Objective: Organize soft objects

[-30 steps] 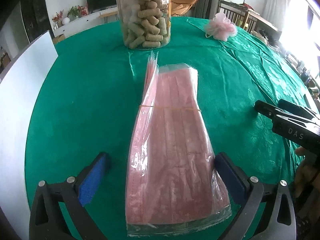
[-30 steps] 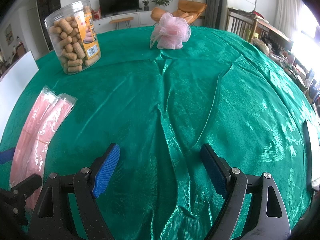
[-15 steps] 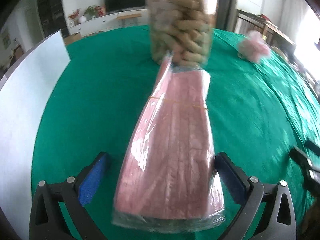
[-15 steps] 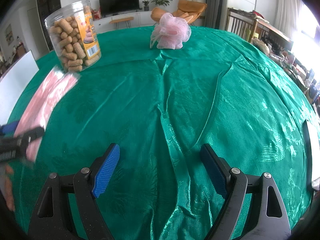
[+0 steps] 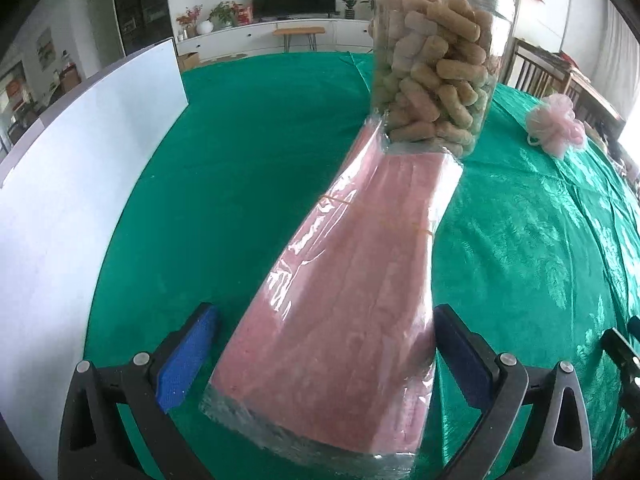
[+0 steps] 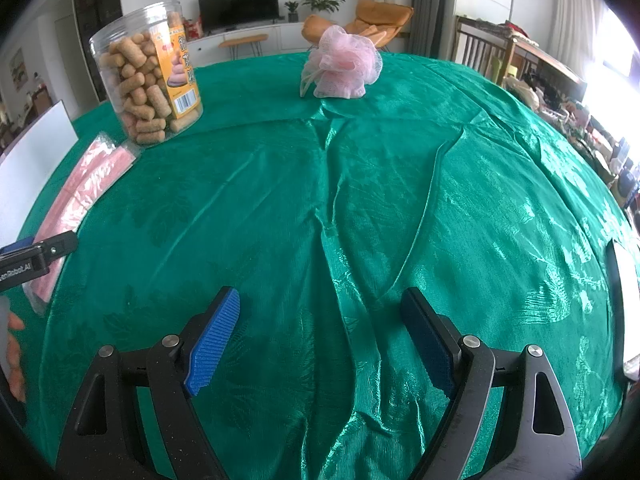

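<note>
A clear-wrapped pack of pink soft sheets (image 5: pixel 352 300) lies on the green tablecloth (image 5: pixel 248 152). Its near end sits between the fingers of my open left gripper (image 5: pixel 320 344), and its right edge is close against the right pad. The far end touches the base of a clear snack jar (image 5: pixel 436 64). In the right wrist view the pack (image 6: pixel 86 188) lies at far left, with the left gripper (image 6: pixel 36 256) over its near end. A pink mesh bath pouf (image 6: pixel 344 64) sits at the back. My right gripper (image 6: pixel 320 344) hangs open over bare cloth, holding nothing.
A white board (image 5: pixel 72 184) stands along the table's left edge. The snack jar (image 6: pixel 148 80) is upright at back left. A white object (image 6: pixel 624 304) lies at the right edge. The cloth is creased in the middle. Chairs and furniture stand beyond the table.
The left gripper and the pink pack have slid forward together, so the pack's far end now meets the jar. The view has swung left. The right gripper has not moved.
</note>
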Demonstrator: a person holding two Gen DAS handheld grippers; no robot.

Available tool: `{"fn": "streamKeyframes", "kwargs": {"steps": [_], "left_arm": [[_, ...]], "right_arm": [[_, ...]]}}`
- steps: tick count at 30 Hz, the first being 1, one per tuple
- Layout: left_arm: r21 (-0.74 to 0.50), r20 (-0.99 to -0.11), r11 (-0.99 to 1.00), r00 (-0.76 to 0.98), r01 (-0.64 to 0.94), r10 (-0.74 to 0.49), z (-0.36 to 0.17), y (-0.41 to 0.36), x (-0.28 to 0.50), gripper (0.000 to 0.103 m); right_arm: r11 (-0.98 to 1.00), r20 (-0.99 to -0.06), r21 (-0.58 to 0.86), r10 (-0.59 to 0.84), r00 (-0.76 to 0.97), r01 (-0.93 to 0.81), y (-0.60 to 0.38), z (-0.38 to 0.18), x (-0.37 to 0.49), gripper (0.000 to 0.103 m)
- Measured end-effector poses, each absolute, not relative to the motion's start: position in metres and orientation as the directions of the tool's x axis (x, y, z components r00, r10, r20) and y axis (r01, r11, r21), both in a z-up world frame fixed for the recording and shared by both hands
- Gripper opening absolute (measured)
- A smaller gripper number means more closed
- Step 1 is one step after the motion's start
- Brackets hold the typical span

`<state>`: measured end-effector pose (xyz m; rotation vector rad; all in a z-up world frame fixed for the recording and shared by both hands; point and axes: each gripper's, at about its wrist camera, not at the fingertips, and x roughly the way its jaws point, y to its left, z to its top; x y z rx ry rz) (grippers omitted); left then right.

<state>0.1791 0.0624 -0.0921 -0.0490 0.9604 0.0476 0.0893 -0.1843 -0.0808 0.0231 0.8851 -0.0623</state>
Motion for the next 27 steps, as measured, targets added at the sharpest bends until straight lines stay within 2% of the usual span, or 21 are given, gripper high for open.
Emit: {"fn": "streamKeyframes", "kwargs": {"steps": [27], "left_arm": [[-0.019, -0.817, 0.998, 0.577, -0.052, 0.014, -0.0934, 0.0628, 0.1807, 0.103]], "right_arm": [[0.998, -0.773, -0.006, -0.046, 0.632, 0.065, -0.1841, -0.0808, 0.0892, 0.085]]}}
